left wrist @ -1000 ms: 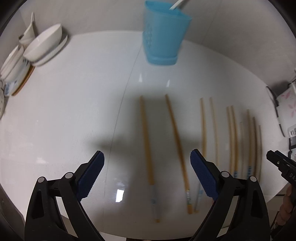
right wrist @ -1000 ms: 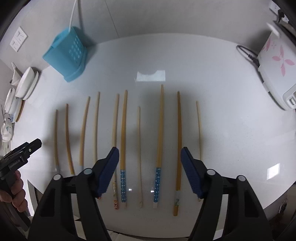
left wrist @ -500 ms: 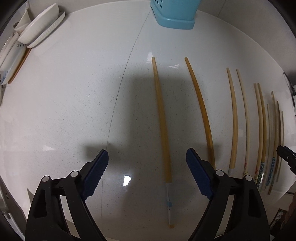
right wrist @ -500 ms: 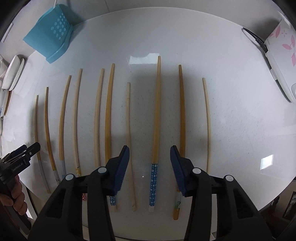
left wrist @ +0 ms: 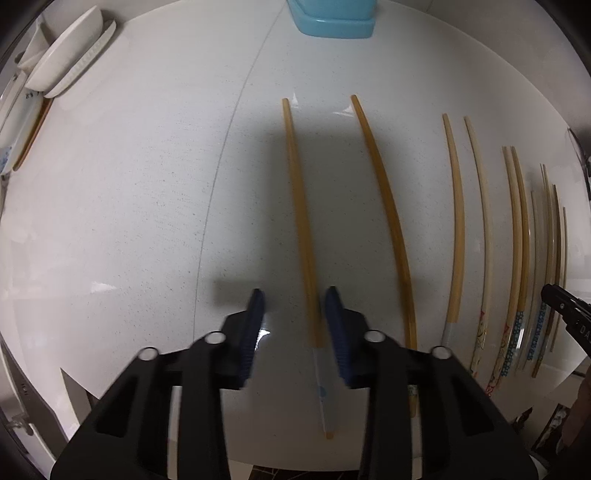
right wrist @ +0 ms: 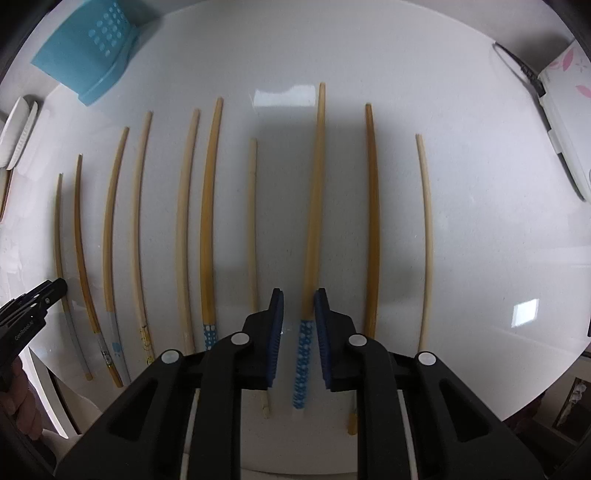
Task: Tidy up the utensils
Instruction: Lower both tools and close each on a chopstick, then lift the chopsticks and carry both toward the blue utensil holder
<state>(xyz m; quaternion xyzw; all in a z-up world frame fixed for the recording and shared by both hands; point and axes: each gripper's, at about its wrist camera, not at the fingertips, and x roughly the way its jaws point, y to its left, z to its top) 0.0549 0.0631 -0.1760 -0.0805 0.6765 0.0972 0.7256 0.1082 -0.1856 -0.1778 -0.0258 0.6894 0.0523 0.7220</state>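
Several bamboo chopsticks lie side by side on the white counter (left wrist: pixel 129 221). My left gripper (left wrist: pixel 295 299) is low over the leftmost chopstick (left wrist: pixel 299 221), which has a pale grey end. Its jaws straddle the stick with a narrow gap, the right pad close to it. My right gripper (right wrist: pixel 299 299) straddles a chopstick with a blue dotted end (right wrist: pixel 312 206), jaws close on either side with small gaps showing. The blue utensil holder (right wrist: pixel 86 55) stands at the back; its base shows in the left wrist view (left wrist: pixel 332 22).
White bowls and plates (left wrist: pixel 62 66) are stacked at the far left. A white appliance with pink flowers (right wrist: pixel 565 107) and its cord sit at the far right. The counter's front edge runs just below the chopstick ends.
Both grippers have dropped toward the counter and their jaws have narrowed from wide open to a small gap, each around one chopstick.
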